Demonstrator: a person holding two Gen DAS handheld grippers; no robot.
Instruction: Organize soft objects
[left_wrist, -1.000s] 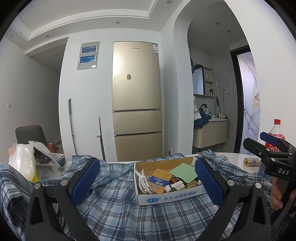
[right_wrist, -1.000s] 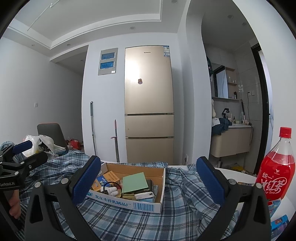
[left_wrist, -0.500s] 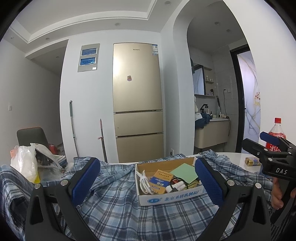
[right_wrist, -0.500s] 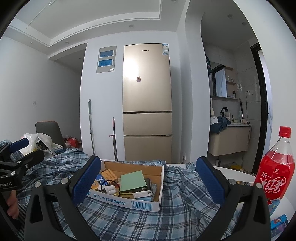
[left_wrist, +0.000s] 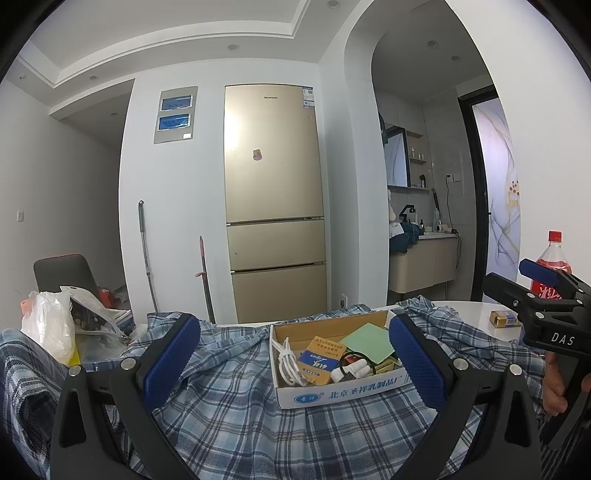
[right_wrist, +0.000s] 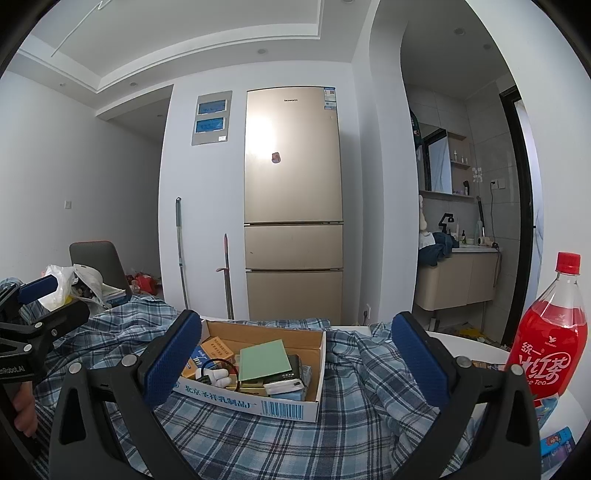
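Room: kitchen-side space is showing a gold fridge (left_wrist: 275, 199) against a white wall, two mop handles leaning beside it, and an arched washroom alcove to the right.
Surface: white round table (left_wrist: 469, 314) is lying mostly hidden under cloth; only its far right edge is showing.
Task item: blue plaid shirt (left_wrist: 229, 402) is lying spread and rumpled across the table, directly below and ahead of both grippers, untouched.
Obstruction: open cardboard box (right_wrist: 255, 398) of small goods is sitting on top of the shirt, pinning its middle; in my judgement it is needing removal before any folding.
Left gripper (left_wrist: 291, 362): jaws are standing wide apart, gripping nothing, hovering above the shirt with the box showing between the blue pads.
Right gripper (right_wrist: 291, 363): jaws are likewise spread wide and empty, framing the same box from the other side.
Posture: both tools are being held level and side by side, apparently lining up on the work, not yet committing to a grasp.
Bystanders: red tea bottle (right_wrist: 550, 343) is standing upright on bare table at the right, just beside the cloth; white plastic bag (left_wrist: 48, 325) is resting at the left.
Risk: dragging the shirt now is likely tipping the box or the bottle.
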